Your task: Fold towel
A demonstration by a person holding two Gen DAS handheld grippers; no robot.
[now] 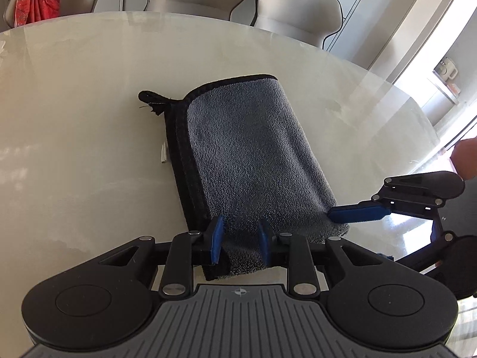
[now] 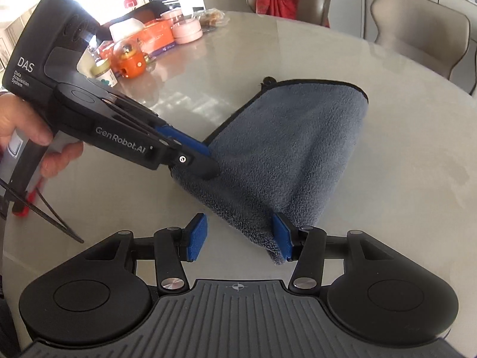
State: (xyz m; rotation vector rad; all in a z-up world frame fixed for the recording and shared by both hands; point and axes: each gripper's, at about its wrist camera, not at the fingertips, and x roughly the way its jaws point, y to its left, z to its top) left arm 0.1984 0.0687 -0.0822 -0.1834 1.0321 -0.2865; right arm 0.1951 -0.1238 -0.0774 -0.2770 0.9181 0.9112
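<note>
Grey terry towel with black trim (image 1: pixel 250 155) lies folded on my pale glossy counter (image 1: pixel 74 119); left gripper (image 1: pixel 240 240) and right gripper (image 2: pixel 237 237) both spread wide around its near corners.

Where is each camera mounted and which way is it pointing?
Left wrist: on the left gripper, looking along its open fingers over the grey towel toward beige chairs; the right gripper enters from the right.
Right wrist: on the right gripper, facing the left gripper and the person's hand.
Shared: towel, both grippers, table.
</note>
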